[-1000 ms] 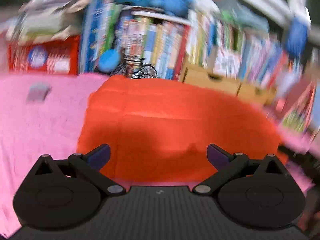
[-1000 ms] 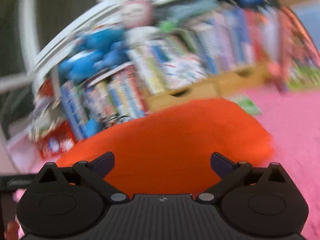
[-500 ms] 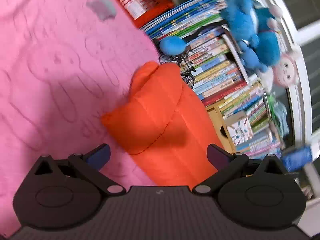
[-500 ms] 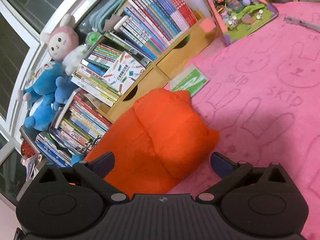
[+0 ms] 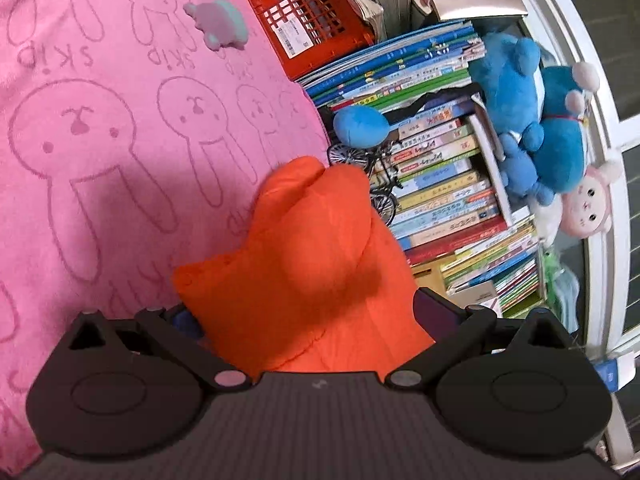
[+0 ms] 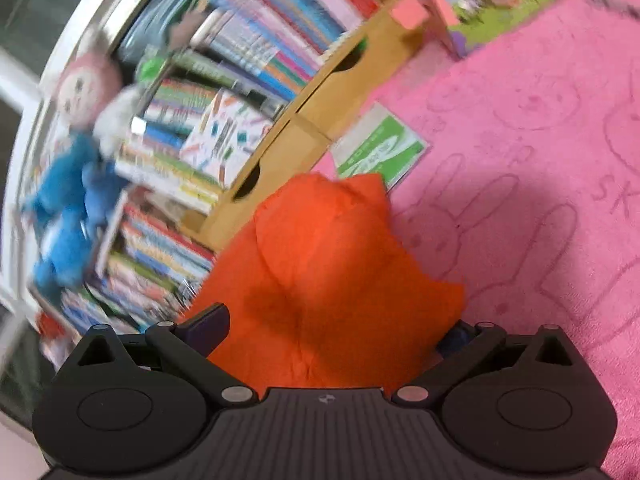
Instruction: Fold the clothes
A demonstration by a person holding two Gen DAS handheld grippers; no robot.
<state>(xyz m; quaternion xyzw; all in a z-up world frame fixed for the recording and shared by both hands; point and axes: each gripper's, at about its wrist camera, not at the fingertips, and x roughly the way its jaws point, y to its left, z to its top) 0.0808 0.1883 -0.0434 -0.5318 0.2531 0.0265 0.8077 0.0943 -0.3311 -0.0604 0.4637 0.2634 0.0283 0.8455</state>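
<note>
Now the orange garment [image 5: 316, 264] lies folded into a thick bundle on the pink blanket [image 5: 100, 140], close against the stacks of books [image 5: 436, 184]. Both cameras see it directly in front of the grippers, and in both it fills the space between the two fingers.

From the left wrist view, the left gripper [image 5: 308, 316] has its jaws spread wide, one finger at each side of the bundle. The left finger is partly hidden behind a corner of the cloth, so I cannot tell if it touches; nothing is pinched. This view alone shows a red plastic crate [image 5: 308, 20], a small grey toy [image 5: 218, 24] on the blanket, a miniature bicycle [image 5: 372, 168] just beside the far end of the garment, and blue plush toys [image 5: 532, 120] on top of the books.

From the right wrist view, which is blurred by motion, the right gripper [image 6: 332, 326] is also wide open, with the bundle between its fingers and no visible grip on it. Only this view shows a wooden drawer unit [image 6: 304, 136] under the books, a green and white card [image 6: 380, 148] lying on the blanket and touching the far tip of the garment, and a colourful box [image 6: 500, 4] further to the right.

The long axis of the bundle runs away from both grippers. Its narrower, rounded end points to the books, and the broader end is nearest to the fingers.
</note>
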